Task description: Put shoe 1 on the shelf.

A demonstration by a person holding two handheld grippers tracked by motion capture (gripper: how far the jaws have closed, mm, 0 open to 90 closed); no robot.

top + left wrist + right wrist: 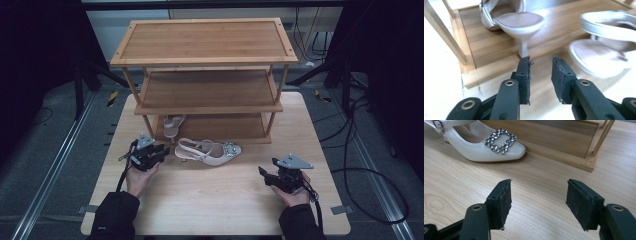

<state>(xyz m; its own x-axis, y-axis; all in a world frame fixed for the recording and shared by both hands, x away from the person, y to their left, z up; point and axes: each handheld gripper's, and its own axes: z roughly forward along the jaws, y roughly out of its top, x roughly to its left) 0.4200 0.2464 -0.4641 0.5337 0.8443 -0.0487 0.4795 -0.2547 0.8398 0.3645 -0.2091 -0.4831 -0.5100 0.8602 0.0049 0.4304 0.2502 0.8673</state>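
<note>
A cream slingback heeled shoe [210,150] with a rhinestone buckle [500,141] lies on the table just in front of a three-tier wooden shoe rack [205,42]. Its mate [172,125] stands on the rack's bottom shelf [486,47], heel toward me. My left gripper [167,150] sits just left of the table shoe's heel end. In the left gripper view its jaws [541,62] stand apart with nothing between them, and the table shoe [599,55] is blurred at the right. My right gripper [261,172] rests open over bare table, a short way from the shoe's toe [474,147].
The light wooden table [215,200] has room in front and to both sides of the shoe. The rack's middle and top shelves hold nothing. Rack legs [599,140] stand near the shoe's toe. Cables and metal rails lie on the floor around the table.
</note>
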